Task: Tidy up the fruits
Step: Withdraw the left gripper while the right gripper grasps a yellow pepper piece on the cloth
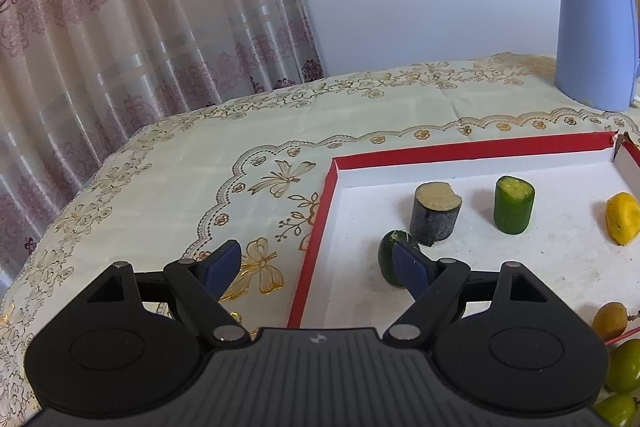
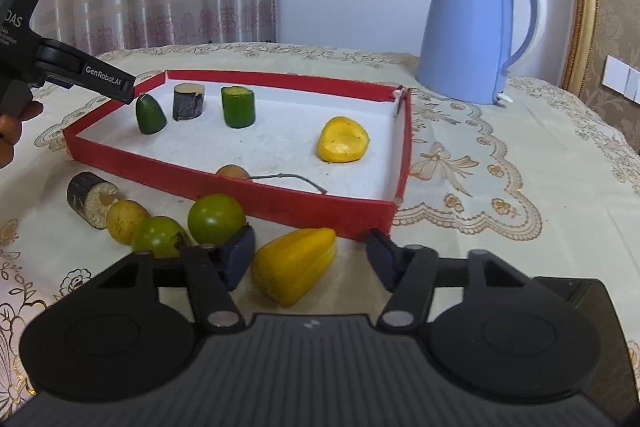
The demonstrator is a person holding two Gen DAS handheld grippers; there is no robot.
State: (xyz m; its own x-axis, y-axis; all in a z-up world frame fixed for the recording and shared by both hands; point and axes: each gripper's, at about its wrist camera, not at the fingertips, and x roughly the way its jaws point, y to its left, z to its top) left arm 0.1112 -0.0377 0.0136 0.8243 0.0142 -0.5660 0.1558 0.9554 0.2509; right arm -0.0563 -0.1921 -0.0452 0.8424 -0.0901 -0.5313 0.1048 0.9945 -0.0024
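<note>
A red-rimmed white tray holds a green cucumber end, a dark sugarcane stub, a green cucumber piece, a yellow fruit piece and a brown round fruit. My left gripper is open over the tray's left rim, its right finger beside the cucumber end. My right gripper is open around a yellow starfruit piece on the cloth. Two green fruits, a yellow round fruit and another sugarcane stub lie in front of the tray.
A blue electric kettle stands behind the tray on the embroidered tablecloth. A patterned curtain hangs at the left, past the table's far edge. A gold frame and wall switches are at the right.
</note>
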